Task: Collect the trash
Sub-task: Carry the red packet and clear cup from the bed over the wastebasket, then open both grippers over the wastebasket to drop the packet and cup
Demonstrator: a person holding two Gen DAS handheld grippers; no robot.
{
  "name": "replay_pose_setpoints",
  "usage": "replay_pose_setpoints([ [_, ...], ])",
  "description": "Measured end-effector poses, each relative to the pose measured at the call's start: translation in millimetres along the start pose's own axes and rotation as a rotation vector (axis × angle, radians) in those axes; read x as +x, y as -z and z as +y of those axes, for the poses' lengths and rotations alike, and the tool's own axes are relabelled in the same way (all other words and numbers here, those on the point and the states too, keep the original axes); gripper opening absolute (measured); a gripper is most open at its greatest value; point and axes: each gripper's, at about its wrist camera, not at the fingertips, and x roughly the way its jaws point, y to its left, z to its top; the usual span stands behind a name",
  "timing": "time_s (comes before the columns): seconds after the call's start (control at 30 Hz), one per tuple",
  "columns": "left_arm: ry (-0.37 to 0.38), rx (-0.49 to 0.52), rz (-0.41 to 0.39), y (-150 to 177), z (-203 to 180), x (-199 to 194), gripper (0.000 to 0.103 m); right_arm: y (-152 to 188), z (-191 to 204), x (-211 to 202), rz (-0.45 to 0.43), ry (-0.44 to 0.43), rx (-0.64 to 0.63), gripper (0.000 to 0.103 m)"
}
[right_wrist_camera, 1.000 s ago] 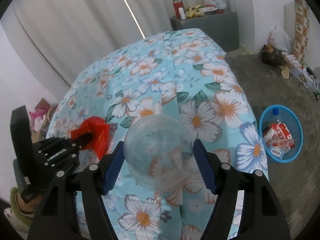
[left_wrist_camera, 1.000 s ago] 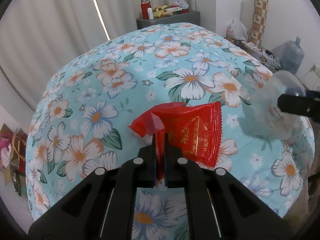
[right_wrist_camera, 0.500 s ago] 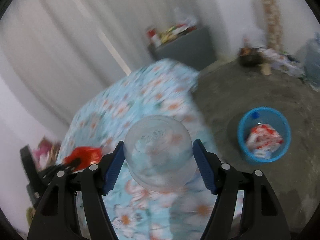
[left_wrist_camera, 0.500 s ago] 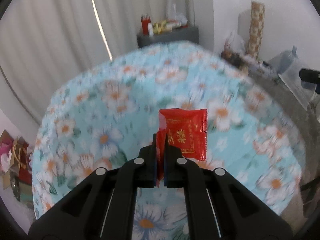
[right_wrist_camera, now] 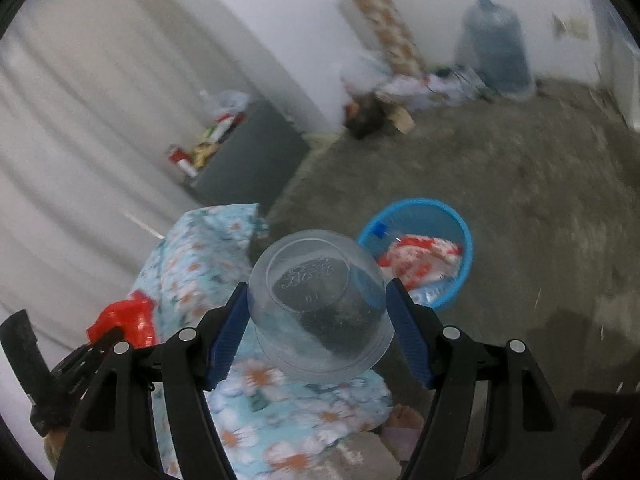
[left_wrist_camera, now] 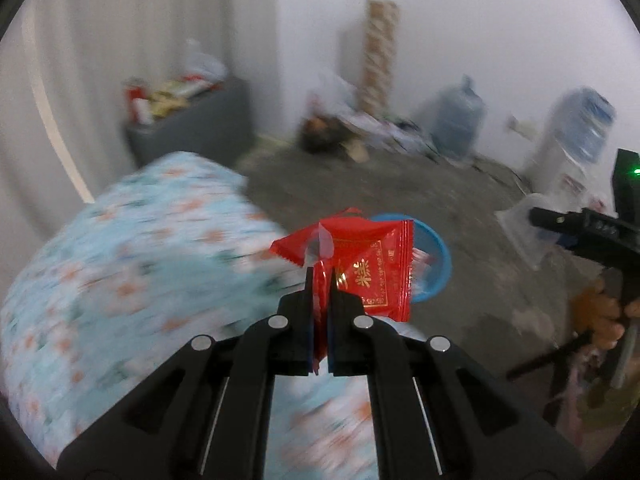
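Each hand-held gripper (left_wrist_camera: 319, 300) (right_wrist_camera: 318, 320) is matte black with silver round screws; the right one's fingers (right_wrist_camera: 408, 336) carry blue pads.

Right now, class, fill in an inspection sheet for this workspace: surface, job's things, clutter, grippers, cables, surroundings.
Surface: floral tablecloth on the table, blurred.
Job's things: red snack wrapper; clear plastic cup; blue basket on the floor, holding wrappers.
Clutter: bags and papers along the wall.
Grippers: left gripper shut on the wrapper; right gripper clamping the cup.
Cables: nothing seen.
Surroundings: concrete floor, curtain, water jug, grey cabinet.
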Motion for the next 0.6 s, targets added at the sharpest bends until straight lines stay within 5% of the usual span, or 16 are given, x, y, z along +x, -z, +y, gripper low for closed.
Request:
replay_pose_setpoints([
  [0.3, 0.123, 0.016, 0.313, -76, -68, 182, 0.002, -30, -80, 94, 0.090, 0.027, 0.176, 0.067],
  [0.6, 0.120, 0.046, 0.524, -80, -118, 340, 0.004, -73, -136, 197, 0.165, 0.039, 0.268, 0.068],
])
